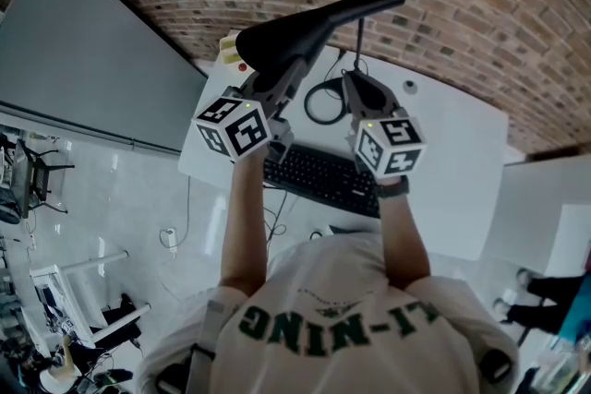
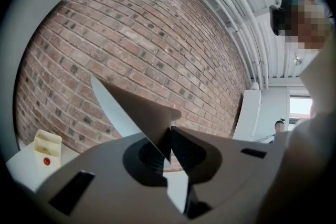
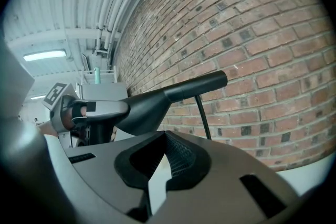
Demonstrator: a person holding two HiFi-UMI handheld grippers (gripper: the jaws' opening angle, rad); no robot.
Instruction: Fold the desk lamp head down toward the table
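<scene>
The lamp head [image 1: 314, 23] is being held up above the tabletop [image 1: 443, 161], at 12 o'clock in the head view, with its slim neck running off toward 2 o'clock. Its broad end is being pinched by the left gripper [image 1: 277, 78]. In the left gripper view the fingers [image 2: 189, 152] are being pressed almost together on the thin edge of the shade. Much of that broad end is being covered by the gripper body.

A thin lamp stem [image 1: 359, 41] is being shown dropping from the neck toward 6 o'clock. Its lower end is being hidden behind the right gripper [image 1: 355, 86], and the lamp's foot cannot be made out. The right gripper's fingers [image 3: 181, 157] are being kept together with nothing between them, just at 3 o'clock of the left one and apart from the lamp.

A looped cable [image 1: 323, 101] and a black keyboard [image 1: 323, 175] are being carried on the white tabletop, at 6 o'clock of the lamp. A cream box [image 1: 229, 46] is being partly cut off at 9 o'clock. The tabletop is being backed by a brick wall [image 1: 480, 23], with a grey panel [image 1: 92, 60] at 9 o'clock and a glossy floor [image 1: 120, 198] at 8 o'clock.
</scene>
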